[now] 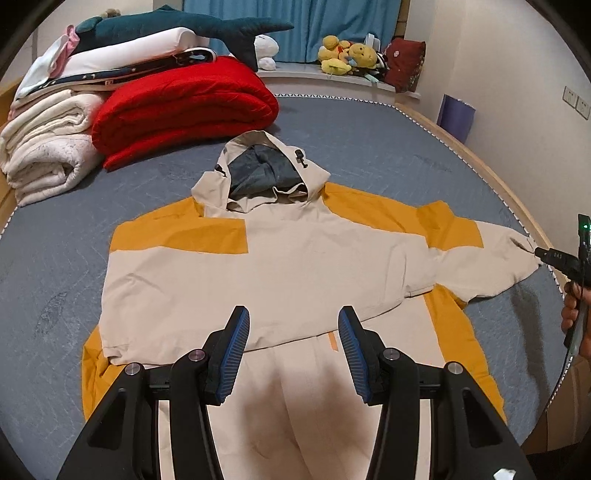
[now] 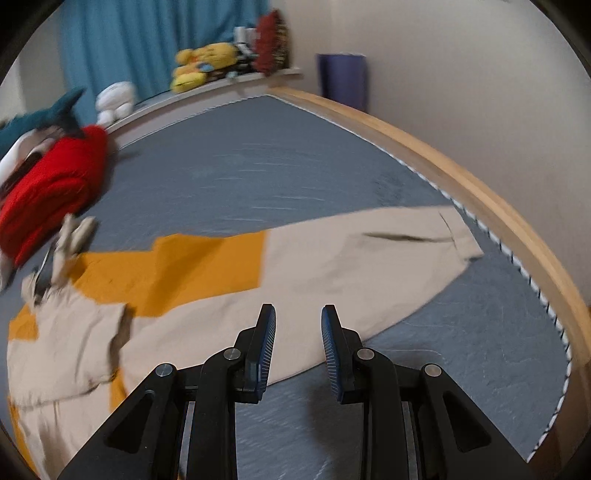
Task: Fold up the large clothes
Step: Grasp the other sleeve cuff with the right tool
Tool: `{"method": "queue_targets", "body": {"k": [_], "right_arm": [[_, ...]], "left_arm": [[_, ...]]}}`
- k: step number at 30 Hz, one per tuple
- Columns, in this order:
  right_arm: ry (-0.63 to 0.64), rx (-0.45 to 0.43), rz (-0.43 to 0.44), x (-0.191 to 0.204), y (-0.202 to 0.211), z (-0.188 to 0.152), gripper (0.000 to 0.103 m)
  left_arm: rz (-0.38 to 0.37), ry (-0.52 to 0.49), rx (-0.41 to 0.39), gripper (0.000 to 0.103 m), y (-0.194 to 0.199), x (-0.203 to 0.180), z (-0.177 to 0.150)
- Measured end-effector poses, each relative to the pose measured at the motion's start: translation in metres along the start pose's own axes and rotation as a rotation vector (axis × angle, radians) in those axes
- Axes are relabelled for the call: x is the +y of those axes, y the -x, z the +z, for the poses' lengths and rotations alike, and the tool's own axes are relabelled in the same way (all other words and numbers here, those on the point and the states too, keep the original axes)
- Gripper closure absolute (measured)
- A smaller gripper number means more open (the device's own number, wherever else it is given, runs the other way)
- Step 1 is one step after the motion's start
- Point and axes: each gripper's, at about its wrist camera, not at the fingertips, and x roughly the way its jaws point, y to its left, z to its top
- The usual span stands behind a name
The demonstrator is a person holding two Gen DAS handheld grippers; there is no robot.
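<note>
A large beige and orange hooded jacket (image 1: 280, 266) lies flat on the grey-blue bed (image 1: 369, 133), hood away from me. Its left sleeve is folded across the chest. Its right sleeve (image 1: 480, 258) stretches out to the right. My left gripper (image 1: 293, 325) is open and empty, above the jacket's lower body. My right gripper (image 2: 298, 321) is open and empty, just above the near edge of the outstretched sleeve (image 2: 351, 266). In the left wrist view the right gripper's tip (image 1: 554, 256) shows beside the sleeve cuff. The right wrist view is blurred.
A folded red blanket (image 1: 184, 107), white quilts (image 1: 48, 147) and a plush shark (image 1: 177, 26) are stacked at the far left of the bed. Plush toys (image 1: 347, 55) sit on the window ledge. The wooden bed frame (image 2: 480, 199) runs along the right, near the wall.
</note>
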Motion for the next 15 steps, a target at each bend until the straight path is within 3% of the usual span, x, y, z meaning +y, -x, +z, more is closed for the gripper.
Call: {"method": "queue_targets", "body": {"k": [8, 15], "right_arm": [[-0.158, 0.020, 0.016, -0.056, -0.047, 0.002, 0.076], [-0.434, 0.096, 0.009, -0.105, -0.101, -0.020, 0.075]], "left_arm": [[-0.007, 0.002, 0.040, 0.056, -0.017, 0.001, -0.005], [-0.011, -0.005, 0.056, 0.056, -0.026, 0.005, -0.005]]}}
